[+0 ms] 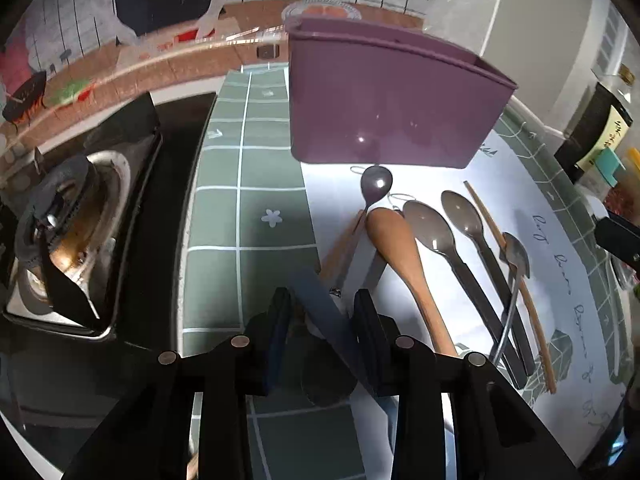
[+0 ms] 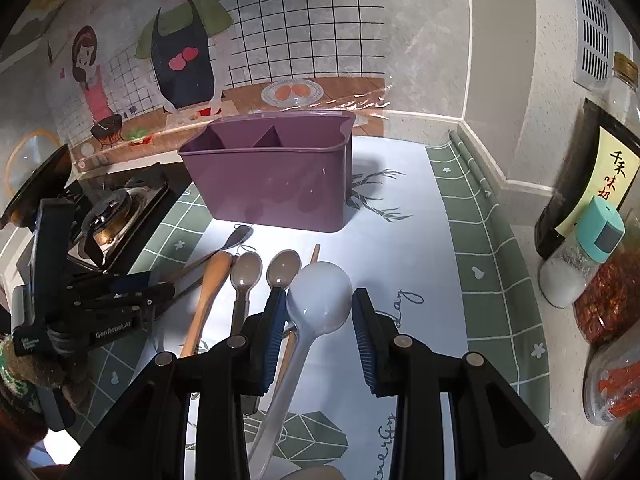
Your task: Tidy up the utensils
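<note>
Holding anything, is it, the right gripper (image 2: pixel 320 296)?

Yes, its blue pads are closing on the bowl of the white spoon (image 2: pixel 320 308), and the handle is trailing back beneath the fingers.

And the left gripper (image 1: pixel 322 300)?

It is pointing down at the near ends of the utensils. Its fingers are standing partway apart with a dark handle (image 1: pixel 328 320) running slantwise between them. I cannot tell whether the pads are pressing on it.

What is lying past that?

A row on the patterned mat (image 1: pixel 260 184). The wooden spoon (image 1: pixel 400 248) is lying beside two grey plastic spoons (image 1: pixel 430 228), then a chopstick (image 1: pixel 496 236) with a metal spoon (image 1: pixel 516 256) crossing it. A dark grey spoon (image 1: pixel 376 184) is reaching nearest the holder.

The holder is sitting where?

The purple holder (image 1: pixel 384 108) is standing upright on the mat just behind the spoon bowls, with dividers showing inside it. The stove (image 1: pixel 72 220) is sitting off to its left. A salt shaker (image 2: pixel 580 264) and a dark bottle (image 2: pixel 592 176) are standing away to the right, by the wall.
</note>
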A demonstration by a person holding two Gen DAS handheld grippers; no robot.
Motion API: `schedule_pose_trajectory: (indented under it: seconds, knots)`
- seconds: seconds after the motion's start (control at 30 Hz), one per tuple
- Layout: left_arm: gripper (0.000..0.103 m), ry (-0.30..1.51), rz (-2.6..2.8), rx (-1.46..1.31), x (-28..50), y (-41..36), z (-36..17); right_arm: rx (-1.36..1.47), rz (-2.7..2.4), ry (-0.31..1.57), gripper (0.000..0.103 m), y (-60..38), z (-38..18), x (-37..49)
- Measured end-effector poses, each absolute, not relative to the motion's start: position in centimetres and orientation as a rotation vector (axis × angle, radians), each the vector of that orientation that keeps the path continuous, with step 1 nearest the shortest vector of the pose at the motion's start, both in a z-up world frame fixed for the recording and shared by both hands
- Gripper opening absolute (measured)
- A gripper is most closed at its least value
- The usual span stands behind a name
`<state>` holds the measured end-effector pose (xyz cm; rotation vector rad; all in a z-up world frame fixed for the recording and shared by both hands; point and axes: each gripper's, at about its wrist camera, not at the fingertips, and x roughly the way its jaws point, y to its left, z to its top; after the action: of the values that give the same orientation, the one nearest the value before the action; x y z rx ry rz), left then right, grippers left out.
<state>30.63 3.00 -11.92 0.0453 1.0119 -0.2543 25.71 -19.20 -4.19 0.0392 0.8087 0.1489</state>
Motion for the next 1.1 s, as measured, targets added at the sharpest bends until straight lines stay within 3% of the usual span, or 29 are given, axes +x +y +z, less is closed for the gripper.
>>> schedule_pose_trajectory:
  seconds: [0.1,0.2,0.5,0.9,1.1]
  knots:
    - [0.033,1.011,-0.259,0.076,30.6,2.6,-12.0,0.037,0.147,0.809,0.031,-19.2,-4.2,25.8]
    - [0.022,0.978,-0.251,0.043,30.2,3.1,-11.2,0.031,0.149,0.803,0.031,-19.3,-4.1,25.8]
    - [0.022,0.787,-0.268,-0.016,27.7,4.0,-3.4,0.049,0.155,0.773,0.031,-19.9,-3.2,25.9]
    - [0.022,0.742,-0.292,-0.043,26.6,3.7,0.4,0.052,0.161,0.756,0.031,-19.9,-2.5,26.0]
    - [0.022,0.687,-0.313,-0.05,26.4,3.9,4.4,0.083,0.196,0.648,0.031,-20.0,1.5,26.4]
